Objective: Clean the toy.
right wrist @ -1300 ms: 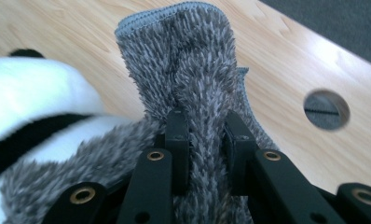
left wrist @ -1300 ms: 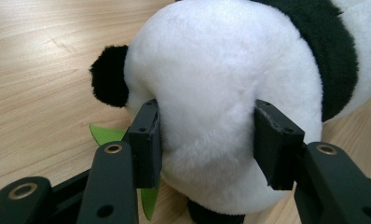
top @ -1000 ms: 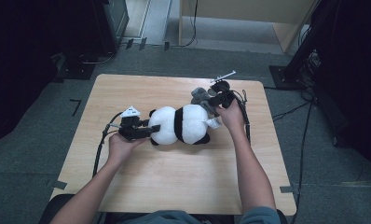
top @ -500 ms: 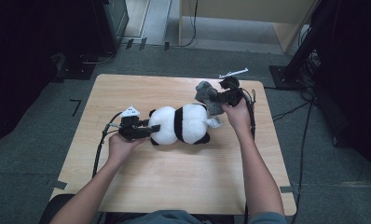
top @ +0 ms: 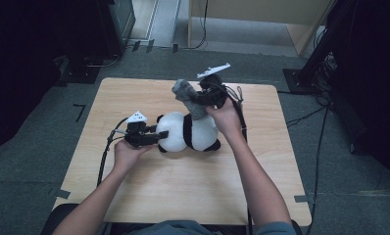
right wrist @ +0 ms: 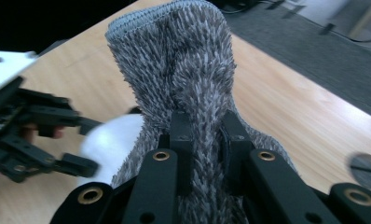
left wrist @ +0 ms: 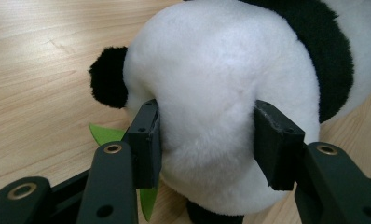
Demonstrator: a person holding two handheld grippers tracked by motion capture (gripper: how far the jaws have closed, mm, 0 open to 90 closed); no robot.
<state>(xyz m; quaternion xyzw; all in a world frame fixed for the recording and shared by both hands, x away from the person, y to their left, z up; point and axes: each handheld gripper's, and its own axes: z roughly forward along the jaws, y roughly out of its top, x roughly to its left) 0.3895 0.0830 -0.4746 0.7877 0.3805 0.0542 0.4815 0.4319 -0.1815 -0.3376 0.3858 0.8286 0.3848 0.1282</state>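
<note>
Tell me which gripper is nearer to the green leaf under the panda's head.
Left. The left gripper clamps the panda's head, with the green leaf right beside its jaw. The right gripper is raised above the panda's back, pinching a grey furry cloth.

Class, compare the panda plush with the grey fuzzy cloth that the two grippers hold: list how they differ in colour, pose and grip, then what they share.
The panda plush is black and white; the grey fuzzy cloth is mottled grey. The panda lies on the table; the cloth is lifted above it. The left gripper clamps the panda's rounded white end with jaws wide apart; the right gripper pinches a cloth fold with jaws nearly together. Both are soft, furry and gripped.
</note>
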